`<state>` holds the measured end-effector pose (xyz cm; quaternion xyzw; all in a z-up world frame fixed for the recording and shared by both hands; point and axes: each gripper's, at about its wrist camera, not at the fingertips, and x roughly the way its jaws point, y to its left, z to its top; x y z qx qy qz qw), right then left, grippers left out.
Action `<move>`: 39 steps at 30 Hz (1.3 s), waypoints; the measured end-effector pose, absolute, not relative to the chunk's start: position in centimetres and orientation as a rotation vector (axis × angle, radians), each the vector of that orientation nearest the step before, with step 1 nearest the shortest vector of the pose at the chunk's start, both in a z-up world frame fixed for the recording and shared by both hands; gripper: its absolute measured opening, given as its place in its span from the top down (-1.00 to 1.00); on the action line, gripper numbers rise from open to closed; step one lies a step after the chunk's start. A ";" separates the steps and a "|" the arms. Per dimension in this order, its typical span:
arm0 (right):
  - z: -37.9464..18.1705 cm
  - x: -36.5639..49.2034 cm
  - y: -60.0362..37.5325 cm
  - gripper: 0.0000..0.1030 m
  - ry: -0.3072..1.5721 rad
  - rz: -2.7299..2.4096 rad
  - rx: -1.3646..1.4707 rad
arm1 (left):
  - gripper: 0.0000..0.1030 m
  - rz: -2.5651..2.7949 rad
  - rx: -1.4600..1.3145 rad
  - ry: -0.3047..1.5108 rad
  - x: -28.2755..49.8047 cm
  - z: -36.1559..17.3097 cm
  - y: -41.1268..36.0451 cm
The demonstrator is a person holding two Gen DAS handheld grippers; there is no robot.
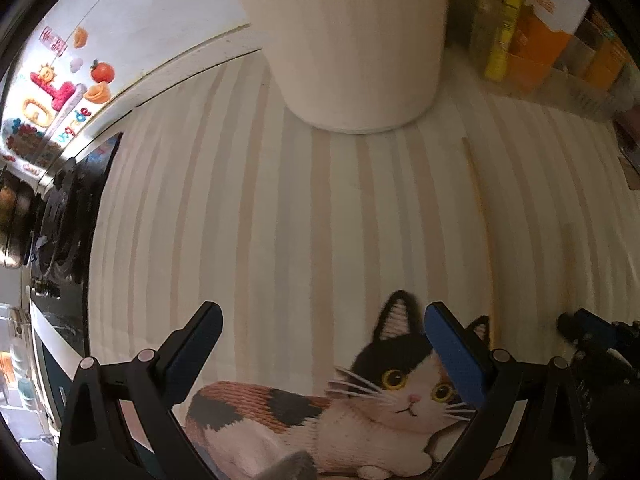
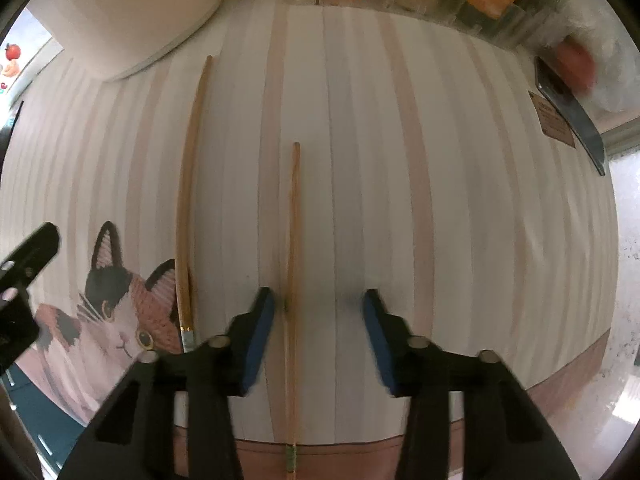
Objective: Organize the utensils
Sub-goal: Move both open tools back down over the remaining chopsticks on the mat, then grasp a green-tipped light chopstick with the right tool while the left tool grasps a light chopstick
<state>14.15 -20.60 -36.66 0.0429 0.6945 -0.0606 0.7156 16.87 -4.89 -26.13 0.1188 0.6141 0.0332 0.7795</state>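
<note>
Two long wooden chopsticks lie lengthwise on the striped mat (image 2: 400, 184). One chopstick (image 2: 294, 264) runs between the open fingers of my right gripper (image 2: 319, 304), close to the left pad, not gripped. The other chopstick (image 2: 191, 184) lies to its left, and also shows in the left wrist view (image 1: 476, 184). A tall cream holder (image 1: 352, 40) stands at the mat's far end; it also shows in the right wrist view (image 2: 136, 12). My left gripper (image 1: 322, 316) is open and empty above the cat picture (image 1: 360, 404).
Clear boxes with yellow and orange packets (image 1: 532, 40) line the far right edge. A black stove (image 1: 68, 220) sits to the left, beyond it a white surface with coloured magnets (image 1: 60, 80). A dark flat tool (image 2: 572, 112) lies at the right.
</note>
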 end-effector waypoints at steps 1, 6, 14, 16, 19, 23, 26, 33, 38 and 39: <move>-36.4 13.9 -20.7 0.64 1.537 -0.142 0.095 | -1.00 0.064 0.264 1.325 16.9 -26.2 -5.3; -36.0 13.6 -24.4 0.83 1.531 -0.214 0.127 | -0.99 -0.002 0.277 1.350 17.2 -26.7 -8.2; -36.1 12.0 -31.9 0.84 1.541 -0.312 0.185 | -0.62 -0.123 0.188 1.472 19.2 -29.1 -11.8; -36.2 11.9 -33.2 0.84 1.541 -0.310 0.214 | -0.43 -0.130 0.179 1.491 19.7 -29.6 -12.3; -36.2 11.6 -34.6 0.83 1.535 -0.308 0.249 | 0.17 -0.138 0.183 1.502 20.2 -30.3 -12.9; -36.2 12.0 -35.5 0.83 1.536 -0.313 0.254 | 0.90 -0.154 0.185 1.493 20.5 -30.7 -13.0; -36.2 12.3 -34.5 0.84 1.538 -0.315 0.239 | 0.91 -0.154 0.198 1.497 20.7 -30.9 -12.1; -35.9 13.8 -31.3 0.86 1.549 -0.207 0.246 | 0.91 -0.067 0.175 1.509 19.5 -31.1 -6.1; -35.8 15.5 -26.5 0.86 1.565 -0.057 0.216 | 0.91 -0.002 0.103 1.532 18.3 -31.6 -1.8; -35.8 15.9 -25.4 0.86 1.568 -0.028 0.205 | 0.90 0.001 0.092 1.533 18.2 -31.6 -1.5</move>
